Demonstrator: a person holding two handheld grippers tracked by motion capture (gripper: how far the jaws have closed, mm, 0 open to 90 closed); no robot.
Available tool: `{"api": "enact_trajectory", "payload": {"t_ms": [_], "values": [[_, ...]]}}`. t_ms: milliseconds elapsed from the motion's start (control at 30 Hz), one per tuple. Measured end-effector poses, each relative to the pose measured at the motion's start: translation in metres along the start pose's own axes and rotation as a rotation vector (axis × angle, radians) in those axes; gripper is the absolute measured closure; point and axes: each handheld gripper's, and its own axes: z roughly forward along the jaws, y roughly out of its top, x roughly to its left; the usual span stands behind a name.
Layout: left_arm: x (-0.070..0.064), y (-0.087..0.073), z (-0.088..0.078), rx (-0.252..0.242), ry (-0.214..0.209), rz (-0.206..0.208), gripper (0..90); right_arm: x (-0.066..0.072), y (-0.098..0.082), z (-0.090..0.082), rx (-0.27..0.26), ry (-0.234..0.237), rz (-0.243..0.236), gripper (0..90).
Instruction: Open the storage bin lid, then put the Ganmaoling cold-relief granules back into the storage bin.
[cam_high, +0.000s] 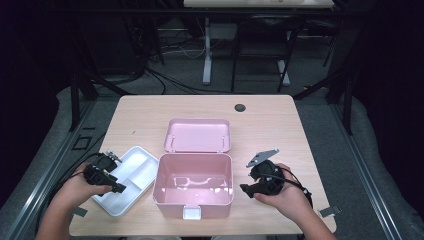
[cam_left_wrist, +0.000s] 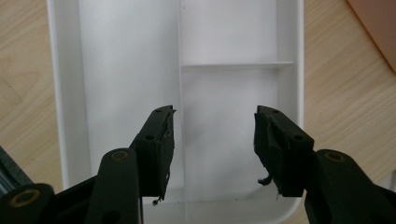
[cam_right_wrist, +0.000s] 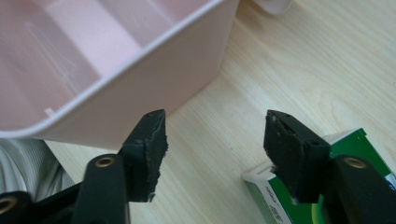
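A pink box (cam_high: 193, 202) stands with its hinged lid (cam_high: 198, 135) laid back flat behind it; nothing lies inside. To its left is a white divided tray (cam_high: 134, 167), bare inside. My left gripper (cam_high: 119, 188) hovers over the tray's near end, and in the left gripper view the gripper (cam_left_wrist: 214, 140) is open above the tray (cam_left_wrist: 126, 70) with nothing between the jaws. My right gripper (cam_high: 245, 190) is open just right of the box. In the right gripper view it (cam_right_wrist: 215, 144) faces the box's outer wall (cam_right_wrist: 154, 70), and a green-and-white carton (cam_right_wrist: 362, 142) lies partly under its right jaw.
The wooden table (cam_high: 150, 115) has a small black round hole (cam_high: 240, 107) near its far edge. Table legs, cables and a dark frame stand beyond it. A striped sleeve (cam_right_wrist: 28, 163) shows below the pink box in the right gripper view.
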Motion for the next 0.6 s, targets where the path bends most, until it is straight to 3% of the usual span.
{"api": "enact_trajectory", "payload": {"t_ms": [133,233,300,333,400,500,600], "values": [[-0.001,0.000,-0.001,-0.003,-0.004,-0.007,46.8,-0.008,0.003,0.002,0.047,0.002,-0.015,34.4],[-0.001,0.000,-0.002,-0.006,-0.008,-0.015,45.4,-0.016,0.005,0.002,0.081,0.029,-0.027,31.8],[-0.001,0.000,-0.002,-0.004,-0.008,-0.016,45.3,-0.019,0.005,0.004,0.085,0.030,-0.045,30.5],[-0.002,0.000,-0.002,-0.005,-0.009,-0.022,44.6,-0.023,0.007,0.005,0.124,0.027,-0.078,29.3],[-0.002,0.000,-0.002,-0.003,-0.010,-0.015,44.6,-0.025,0.007,0.006,0.121,0.026,-0.084,28.7],[-0.002,0.001,-0.003,-0.008,-0.018,-0.022,44.6,-0.029,0.008,0.008,0.165,0.038,-0.106,26.5],[-0.001,0.000,-0.003,-0.008,-0.017,-0.023,44.8,-0.034,0.008,0.011,0.197,0.036,-0.121,19.4]]}}
